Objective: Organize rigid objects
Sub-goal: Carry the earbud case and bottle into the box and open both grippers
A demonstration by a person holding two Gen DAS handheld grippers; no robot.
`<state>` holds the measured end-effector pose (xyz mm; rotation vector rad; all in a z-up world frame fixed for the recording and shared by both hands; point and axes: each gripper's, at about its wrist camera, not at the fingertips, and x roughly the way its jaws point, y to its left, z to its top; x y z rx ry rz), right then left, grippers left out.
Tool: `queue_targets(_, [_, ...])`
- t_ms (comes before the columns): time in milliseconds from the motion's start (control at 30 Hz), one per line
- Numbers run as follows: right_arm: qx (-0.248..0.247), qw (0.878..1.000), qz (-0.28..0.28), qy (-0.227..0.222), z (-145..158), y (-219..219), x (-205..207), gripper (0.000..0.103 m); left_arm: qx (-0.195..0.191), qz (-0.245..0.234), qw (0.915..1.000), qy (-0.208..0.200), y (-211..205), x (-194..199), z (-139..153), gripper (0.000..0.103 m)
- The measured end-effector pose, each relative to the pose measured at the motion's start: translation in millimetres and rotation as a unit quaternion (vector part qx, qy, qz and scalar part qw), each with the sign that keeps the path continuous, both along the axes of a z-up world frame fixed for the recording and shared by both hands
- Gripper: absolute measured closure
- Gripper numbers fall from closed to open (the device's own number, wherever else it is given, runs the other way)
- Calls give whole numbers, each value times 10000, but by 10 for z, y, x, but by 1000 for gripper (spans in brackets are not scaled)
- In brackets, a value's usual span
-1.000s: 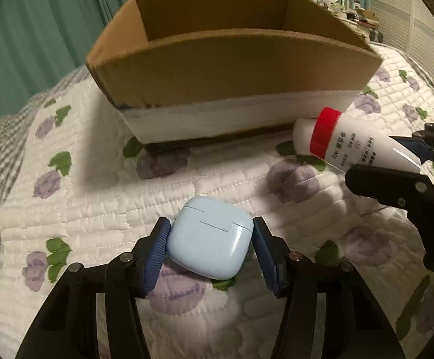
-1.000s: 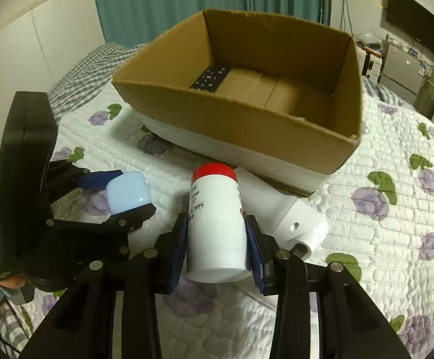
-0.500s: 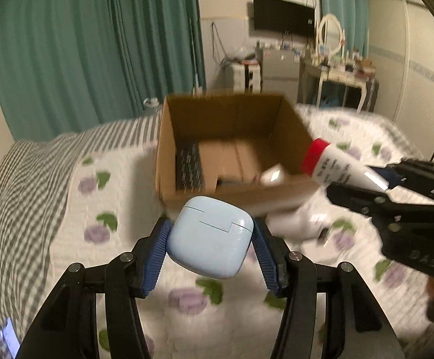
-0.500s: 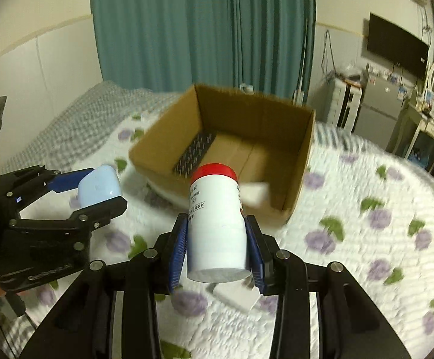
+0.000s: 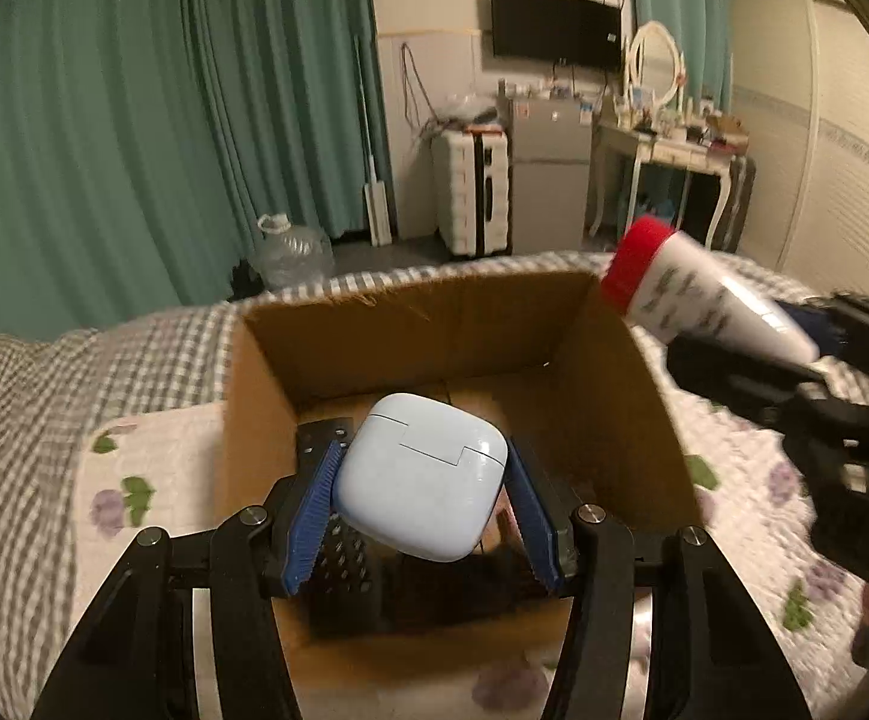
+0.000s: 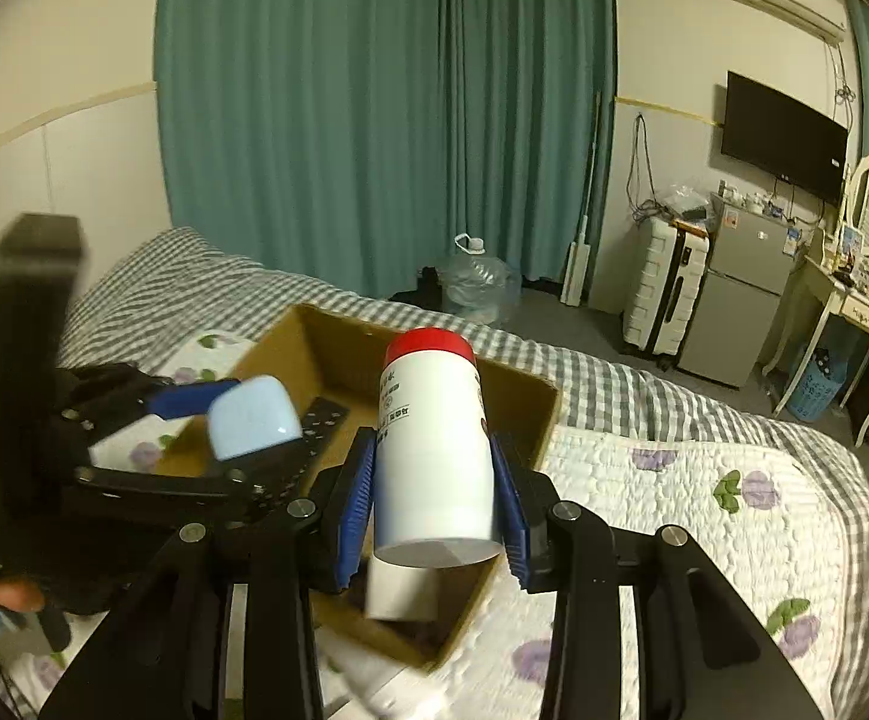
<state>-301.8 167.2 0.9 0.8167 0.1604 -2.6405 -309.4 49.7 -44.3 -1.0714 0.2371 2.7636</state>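
On the left, the left gripper point(image 5: 422, 483) is clamped on a pale blue earbud case point(image 5: 421, 480), its blue pads point(image 5: 313, 513) pressing the case's two sides so that it hangs between them, lid seam facing the camera. The case sits over the open cardboard box point(image 5: 260, 396) on the quilted bed point(image 5: 134, 456), above the box's near-left part, where a black perforated piece point(image 5: 344, 564) lies on the floor; judged from this, the left gripper is the nearer to a drop, since straight down from its fingers is already box interior. Further right, the right gripper point(image 6: 434, 489) is closed around a white bottle with a red cap point(image 6: 434, 438), held by the lower body with its long axis running forward along the fingers, cap end away from the camera and toward the box. In the left wrist view that bottle point(image 5: 704, 300) appears around the box's right wall, though motion blur leaves it unclear whether it is fully over the opening. A white cylindrical object point(image 6: 401, 594) shows just below the bottle's base, seemingly inside the box's near corner.
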Motion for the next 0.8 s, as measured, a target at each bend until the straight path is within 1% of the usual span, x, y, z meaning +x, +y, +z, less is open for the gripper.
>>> queue_targets(100, [-64,9999,-27,-157,-190,57,-154,66,-76,82,9997,-213,57,-241,-191,47])
queue_targets(167, [-77,9997,0,-250,-264,71,-201,66,-104,96,9995,-295,83,-310,-290,47])
queue_targets(233, [-38,9996,-10,-275,-320,94,-228,66,-119,81,9995,-287,117,-332,-328,47])
queue_targets(267, [-37,9996,-7,-281,-325,103,-244,66,-86,72,9996,-268,121,-335,-333,44])
queue_targets(333, [-58,9996,4,-274,-326,106,-260,66,-33,18,9995,-312,138,-321,-355,44])
queue_targets(367, [-72,9996,22,-268,-321,107,-263,66,-101,75,9995,-280,158,-297,-365,42])
queue_targets(433, [-100,9996,46,-279,-311,96,-289,66,-201,134,9995,-188,161,-266,-356,41])
queue_targets(633, [-99,9994,230,-256,-291,2,-370,66,-95,295,9995,101,-37,-149,-120,39])
queue_targets(733, [-21,9986,465,-266,-303,-132,-521,66,-85,387,9991,176,-139,-137,-42,38])
queue_targets(800, [100,9977,611,-277,-365,-238,-641,66,-105,467,9986,207,-188,-154,-24,38])
